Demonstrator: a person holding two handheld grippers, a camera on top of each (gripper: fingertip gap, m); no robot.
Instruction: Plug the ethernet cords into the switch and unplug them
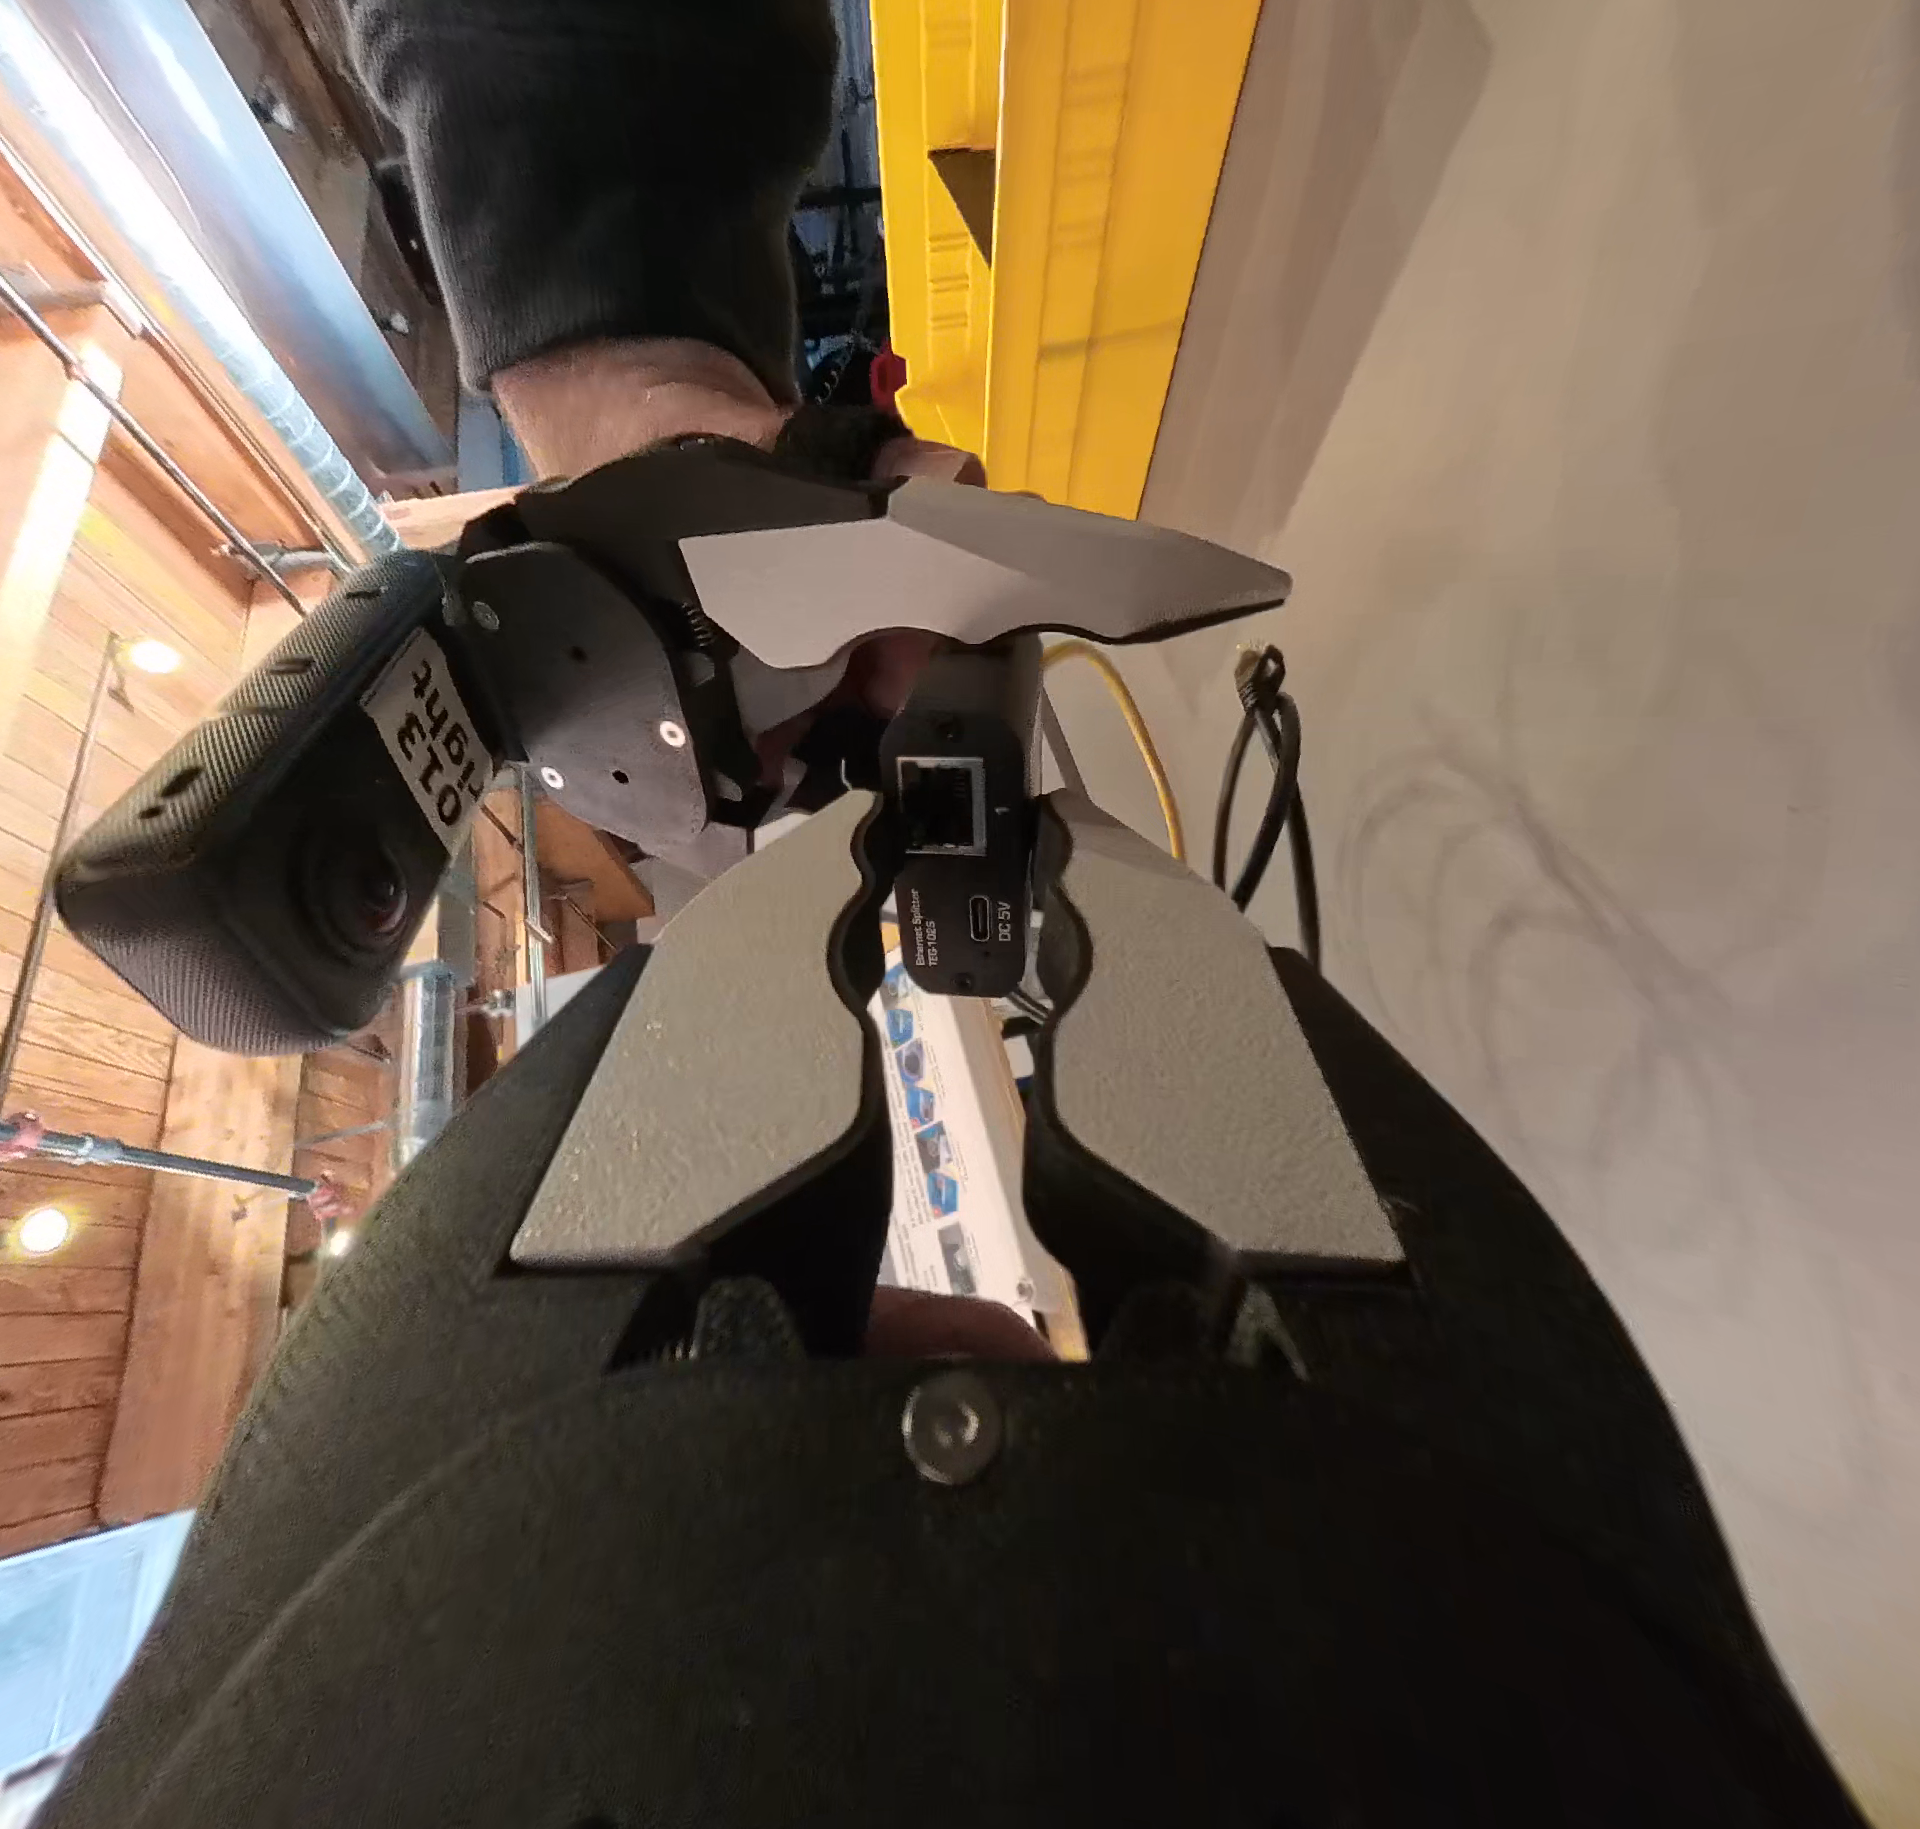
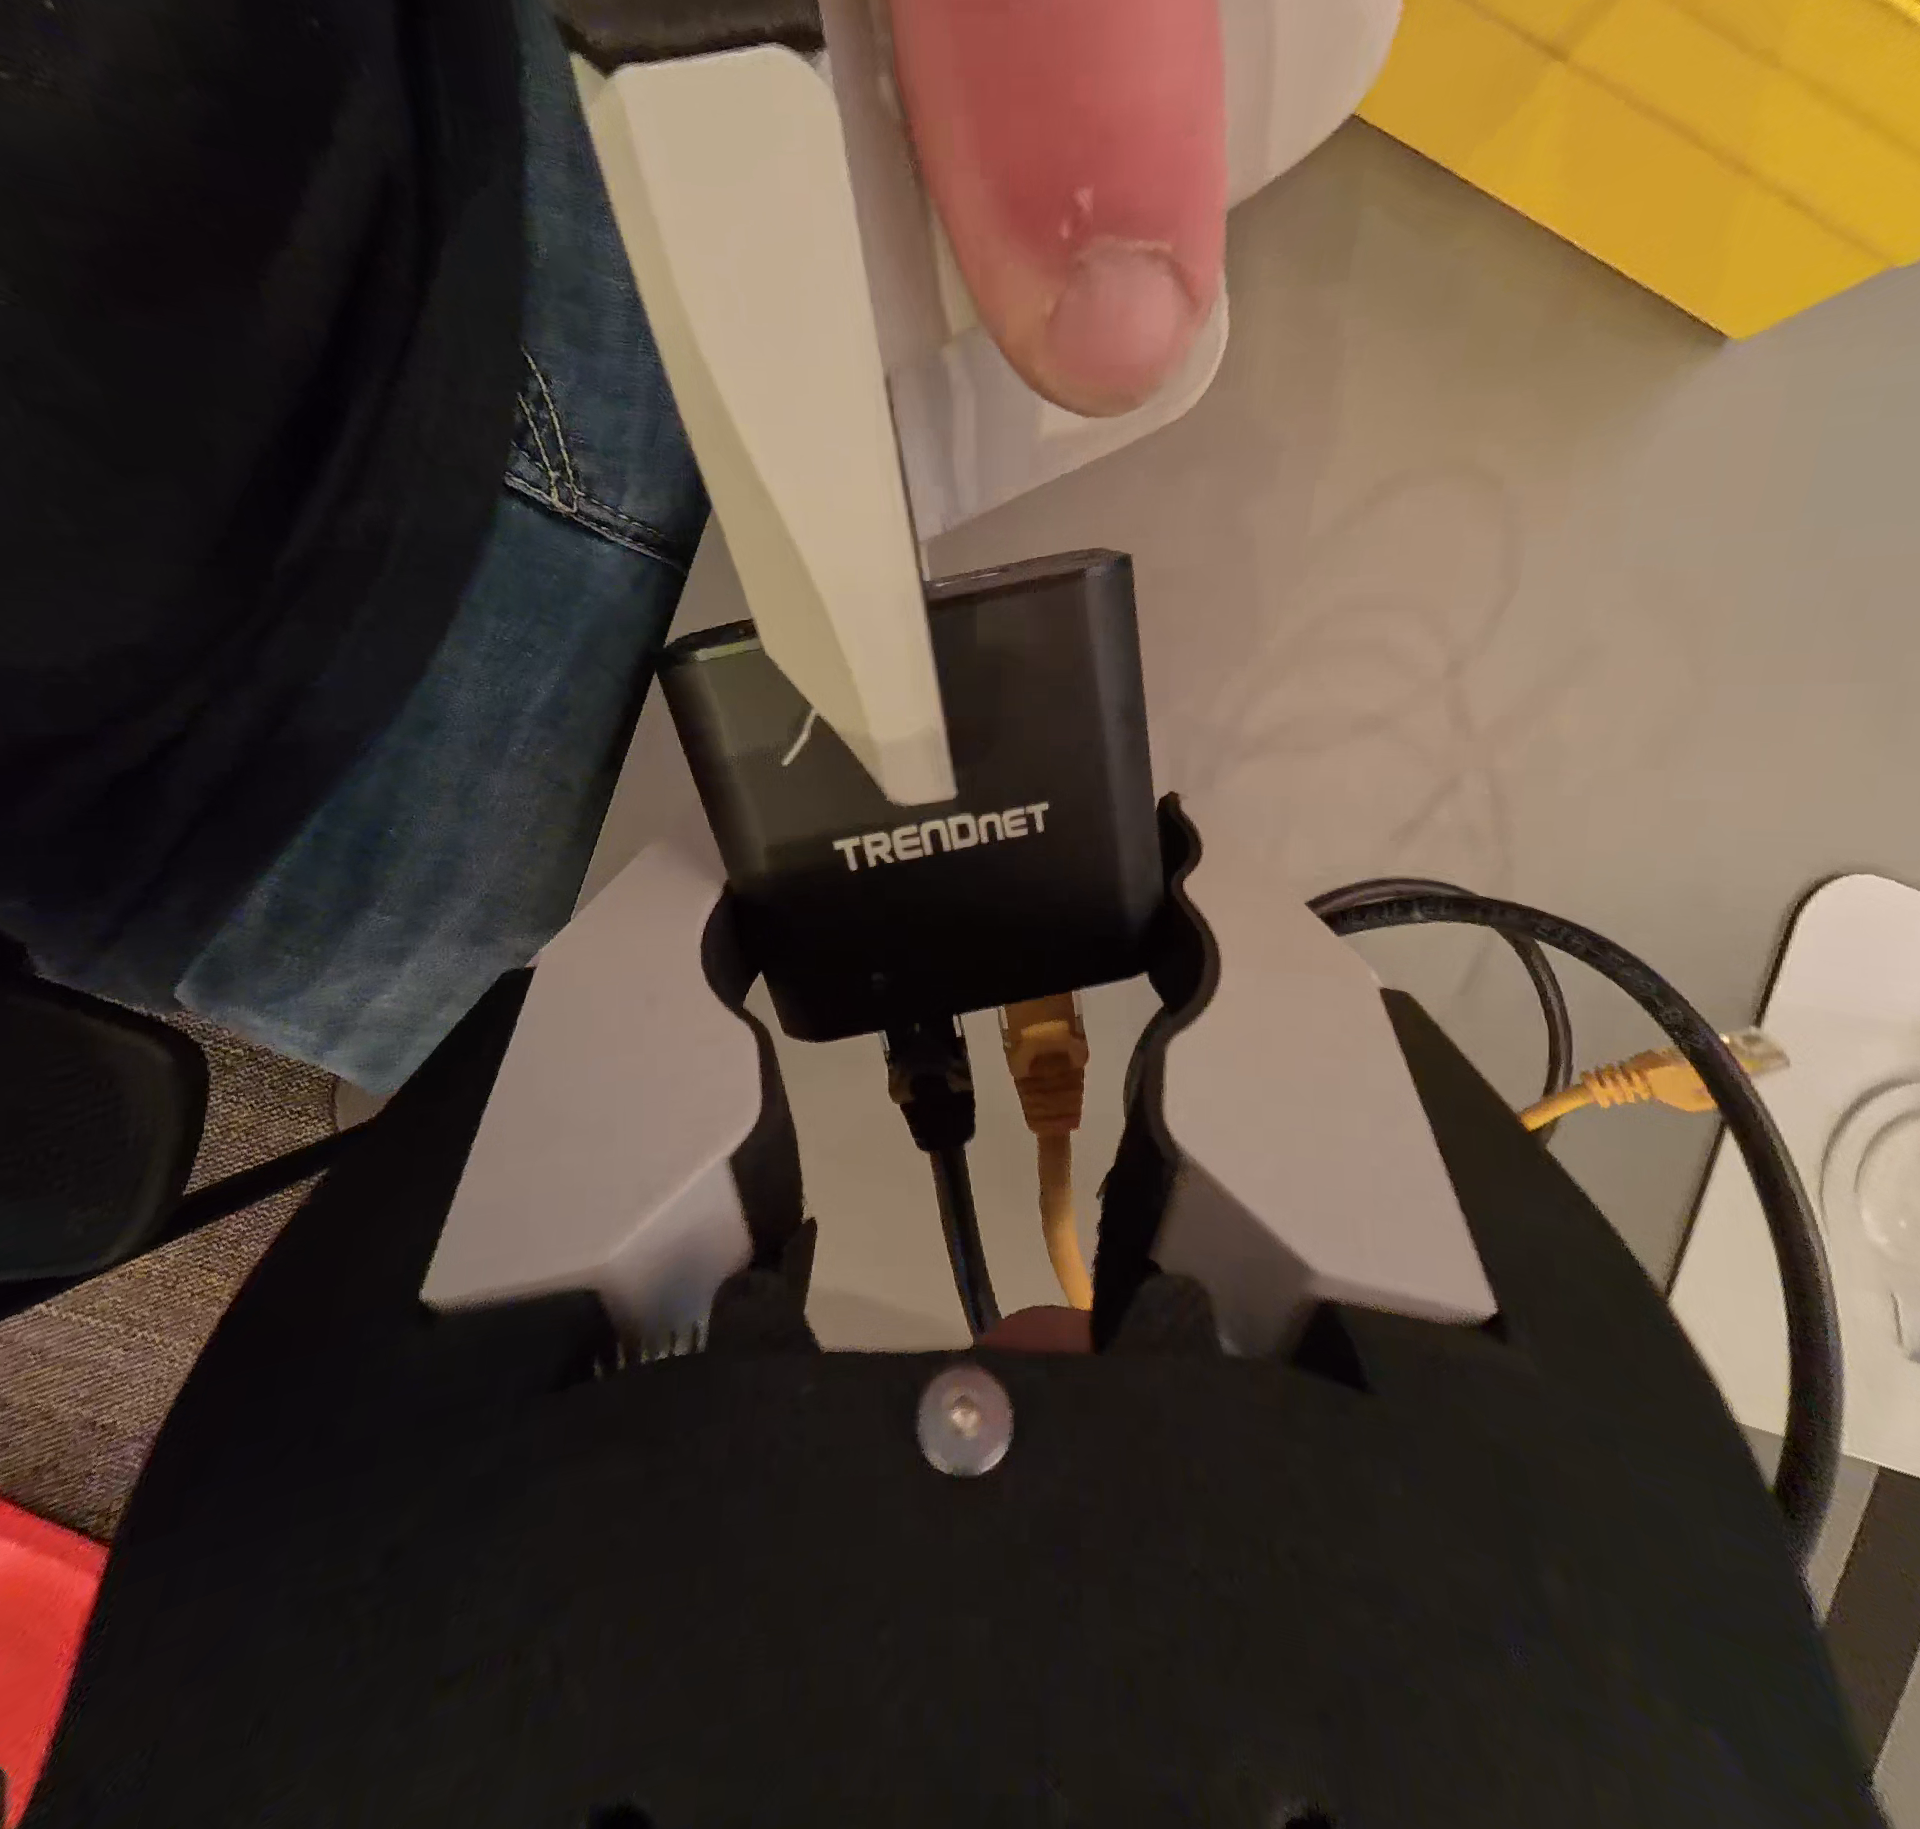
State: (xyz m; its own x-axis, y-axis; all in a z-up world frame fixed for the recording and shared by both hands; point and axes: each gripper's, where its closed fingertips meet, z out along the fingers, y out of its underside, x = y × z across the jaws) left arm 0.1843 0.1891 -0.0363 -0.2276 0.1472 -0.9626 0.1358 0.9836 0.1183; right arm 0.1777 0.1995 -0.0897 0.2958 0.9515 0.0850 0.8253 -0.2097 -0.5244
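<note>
Both my tongs clamp the black switch (image 2: 914, 823), lifted above the table (image 2: 1455, 636). My right gripper (image 2: 961, 958) pinches its cable end; my left gripper (image 1: 951, 875) squeezes the opposite end. Black cord (image 2: 940, 1135) and yellow cord (image 2: 1049, 1083) sit plugged in at six o'clock. The yellow cord's loose plug lies at three o'clock.

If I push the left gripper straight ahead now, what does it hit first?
Nothing to cross: the left gripper is already shut on the black switch, at its single-port end. Pushing on would likely drive the switch into the right gripper, shut on its far end.
</note>
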